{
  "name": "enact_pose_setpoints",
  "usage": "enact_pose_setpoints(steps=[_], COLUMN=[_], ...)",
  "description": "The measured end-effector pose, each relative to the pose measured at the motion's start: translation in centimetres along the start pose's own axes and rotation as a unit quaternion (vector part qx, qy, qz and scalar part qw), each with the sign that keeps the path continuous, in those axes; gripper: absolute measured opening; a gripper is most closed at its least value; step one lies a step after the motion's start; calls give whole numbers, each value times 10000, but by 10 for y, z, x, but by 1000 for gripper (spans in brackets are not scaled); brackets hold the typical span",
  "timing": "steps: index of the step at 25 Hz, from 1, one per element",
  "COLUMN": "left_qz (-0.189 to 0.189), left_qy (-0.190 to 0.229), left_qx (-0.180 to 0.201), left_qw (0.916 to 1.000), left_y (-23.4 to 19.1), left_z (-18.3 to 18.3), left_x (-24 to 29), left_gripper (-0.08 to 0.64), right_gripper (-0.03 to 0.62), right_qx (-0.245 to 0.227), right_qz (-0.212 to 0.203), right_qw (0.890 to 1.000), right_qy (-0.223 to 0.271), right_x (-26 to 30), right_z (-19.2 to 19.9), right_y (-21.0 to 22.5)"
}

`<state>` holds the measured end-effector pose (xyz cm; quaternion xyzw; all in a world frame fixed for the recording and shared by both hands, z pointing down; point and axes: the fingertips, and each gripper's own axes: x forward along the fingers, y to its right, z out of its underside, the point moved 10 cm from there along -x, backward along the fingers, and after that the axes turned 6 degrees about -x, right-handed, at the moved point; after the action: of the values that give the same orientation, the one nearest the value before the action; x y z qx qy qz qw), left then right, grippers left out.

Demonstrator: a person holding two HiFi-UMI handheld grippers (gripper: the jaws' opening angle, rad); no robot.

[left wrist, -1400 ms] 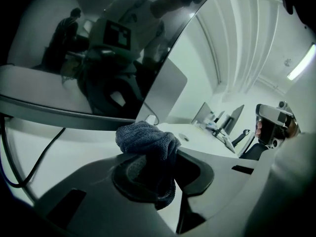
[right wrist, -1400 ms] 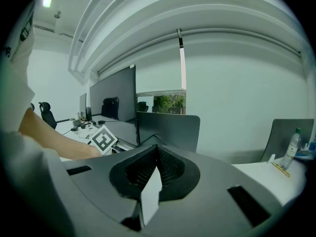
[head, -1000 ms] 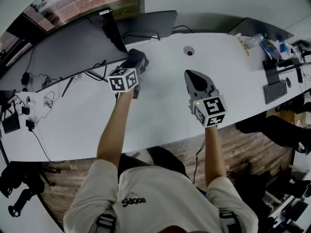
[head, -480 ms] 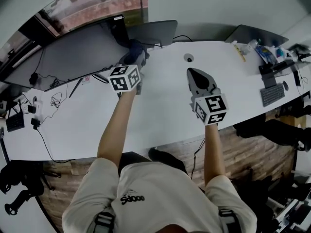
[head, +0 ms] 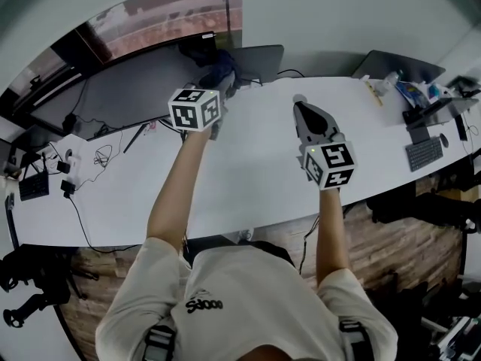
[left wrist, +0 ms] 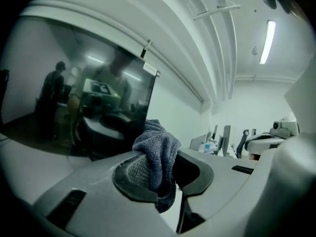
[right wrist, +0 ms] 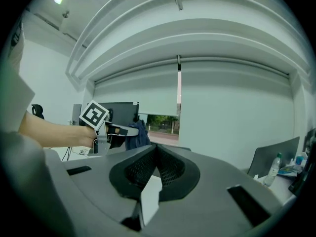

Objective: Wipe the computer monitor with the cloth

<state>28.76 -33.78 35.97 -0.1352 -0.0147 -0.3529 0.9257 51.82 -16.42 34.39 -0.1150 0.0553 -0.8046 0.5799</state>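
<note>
Two grippers are up over the white desk [head: 248, 164] in the head view. The left gripper [head: 220, 81] reaches far toward the right edge of the dark computer monitor [head: 128, 81] with a blue-grey cloth [head: 218, 65] bunched at its tip. The right gripper [head: 303, 105] hangs over mid-desk, well apart from the screen. In the left gripper view, the jaws are clamped on the cloth, its folds spilling forward, with the glossy screen close beyond; contact is unclear. In the right gripper view, the jaws are pressed together on nothing. This looks like the approach; next, the cloth needs pressing onto the screen and sweeping across.
</note>
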Motion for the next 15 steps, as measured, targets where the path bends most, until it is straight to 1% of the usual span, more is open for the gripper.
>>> enact_pose_setpoints(steps=[6, 9, 15], left_qz=[175, 214, 213], left_qy=[295, 436, 663], left_qx=[395, 497, 683], left_qw=[9986, 9976, 9952], left_y=[15, 22, 34], left_z=[-49, -70, -100], left_x=[-10, -16, -32], left_gripper=[82, 83, 82], right_gripper=[5, 5, 5], right_qx=[-89, -126, -203], right_qz=[30, 34, 64], right_qw=[9997, 9995, 9987], right_qy=[218, 300, 464], right_x=[-4, -4, -6], right_z=[-26, -37, -55], right_y=[0, 2, -1])
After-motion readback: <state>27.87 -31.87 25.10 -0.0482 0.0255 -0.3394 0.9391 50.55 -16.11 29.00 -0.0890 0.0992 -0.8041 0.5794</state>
